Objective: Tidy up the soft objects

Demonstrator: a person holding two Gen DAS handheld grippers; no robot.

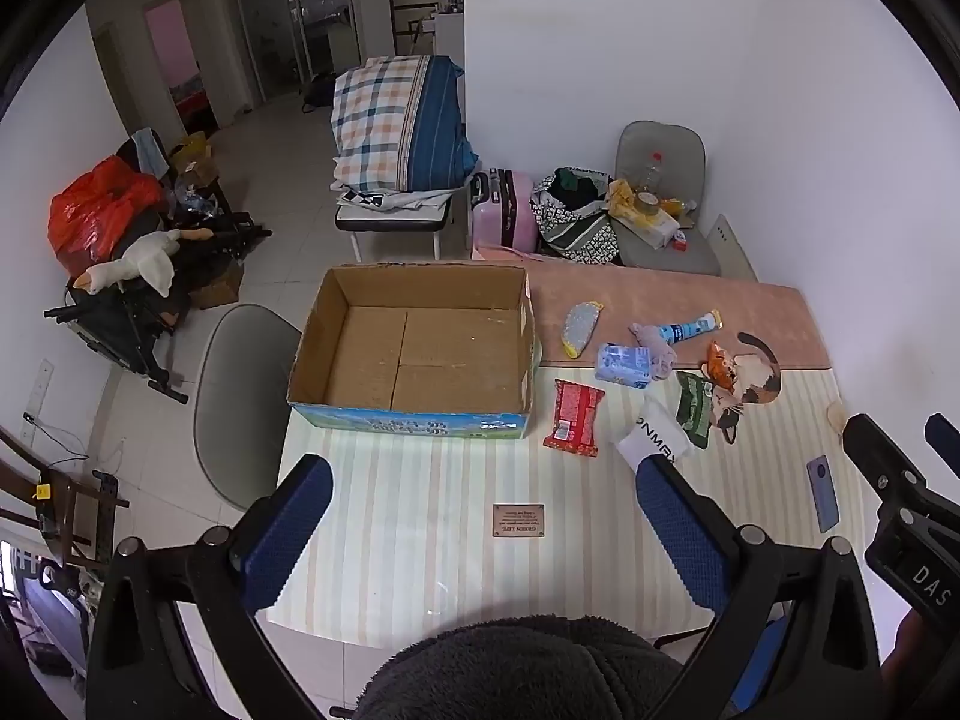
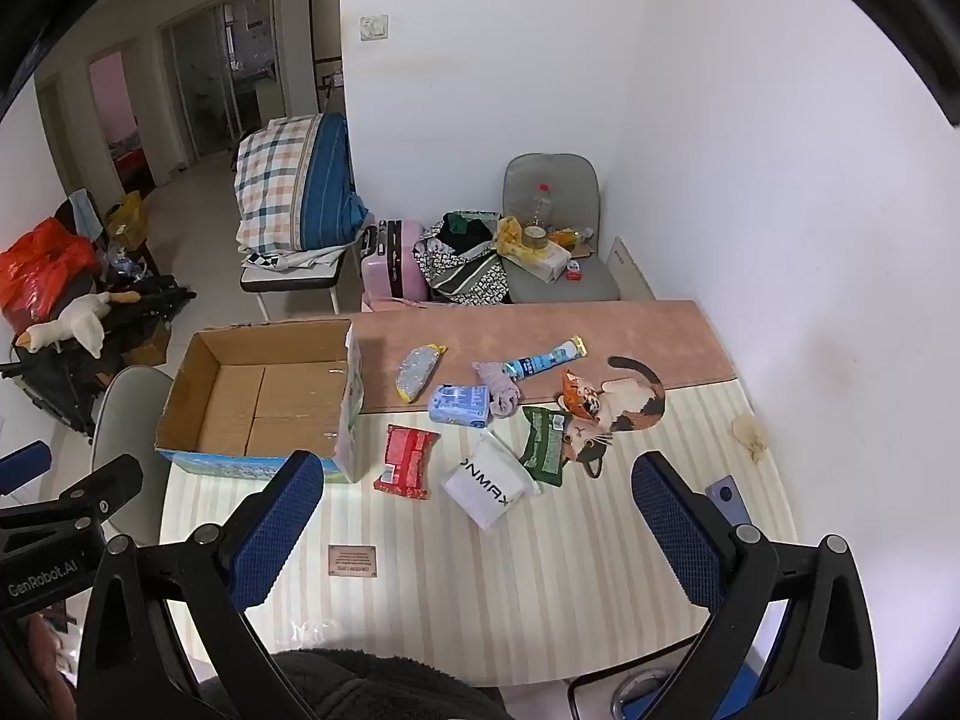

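Note:
An open, empty cardboard box [image 1: 414,354] [image 2: 264,396] stands on the table's left side. Right of it lie soft items: a red packet [image 1: 573,418] [image 2: 406,461], a white packet [image 1: 655,435] [image 2: 489,483], a blue tissue pack [image 1: 623,363] [image 2: 459,405], a green packet [image 1: 693,409] [image 2: 545,444], a purple sock [image 1: 657,348] [image 2: 501,387], a grey pouch [image 1: 579,327] [image 2: 417,372], a blue tube [image 1: 690,329] [image 2: 543,360] and an orange packet [image 1: 720,365] [image 2: 578,393]. My left gripper [image 1: 480,480] is open and empty above the near table. My right gripper [image 2: 477,480] is open and empty above the packets.
A blue phone [image 1: 822,492] [image 2: 727,501] lies at the table's right edge, with a crumpled tissue [image 2: 749,435] beyond it. A grey chair [image 1: 237,402] stands left of the table. Another chair [image 2: 555,252], a pink suitcase [image 2: 390,264] and bags stand behind the table.

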